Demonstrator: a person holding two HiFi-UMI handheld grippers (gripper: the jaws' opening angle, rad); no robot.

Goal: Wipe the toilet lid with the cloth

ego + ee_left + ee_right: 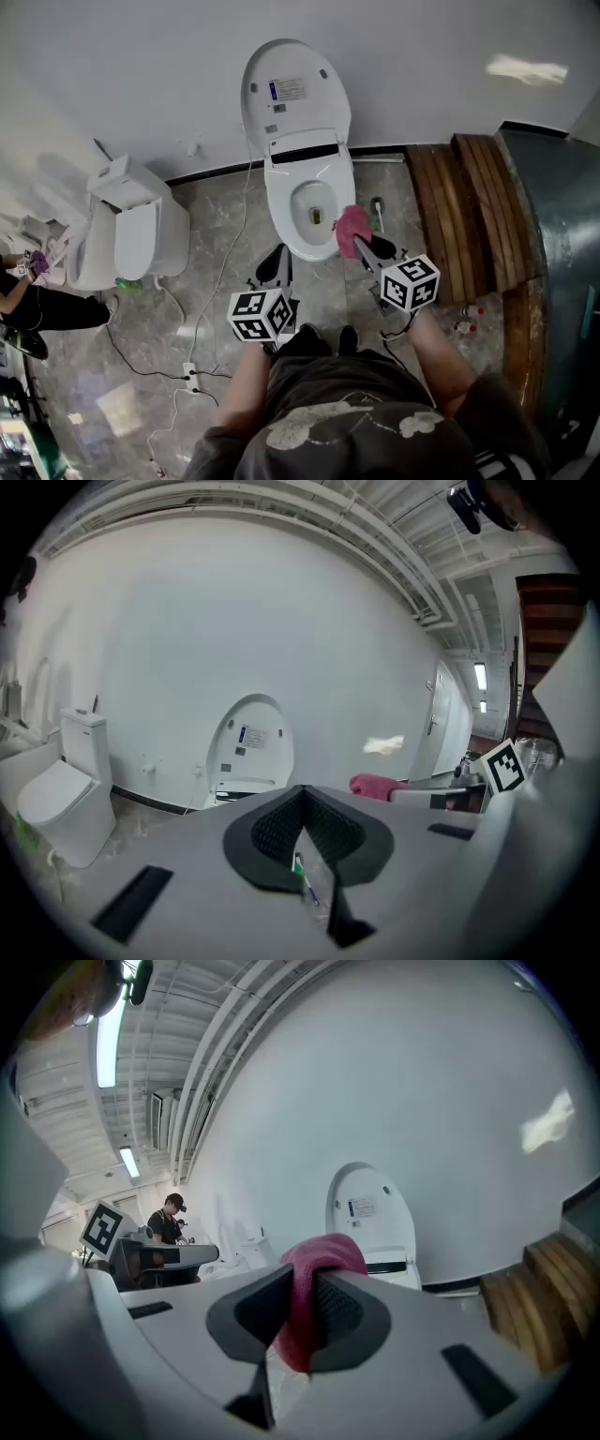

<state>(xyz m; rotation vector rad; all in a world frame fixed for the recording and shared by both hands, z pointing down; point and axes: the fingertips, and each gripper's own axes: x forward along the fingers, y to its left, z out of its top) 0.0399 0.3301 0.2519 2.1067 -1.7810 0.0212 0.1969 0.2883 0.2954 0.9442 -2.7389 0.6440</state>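
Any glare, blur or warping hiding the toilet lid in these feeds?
Head view: sharp, even light, raised white toilet lid unobstructed. Left gripper view: fisheye bend, dark corners, lid small, clear. Right gripper view: same bend; pink cloth overlaps lid's lower left.

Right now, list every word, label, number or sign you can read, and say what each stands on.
No text here can be read.
Blue and white label on the raised toilet lid: print too small to read.
Small sticker lower on that lid: too small to read.
Left marker cube and right marker cube: black and white square patterns, no letters or numbers.
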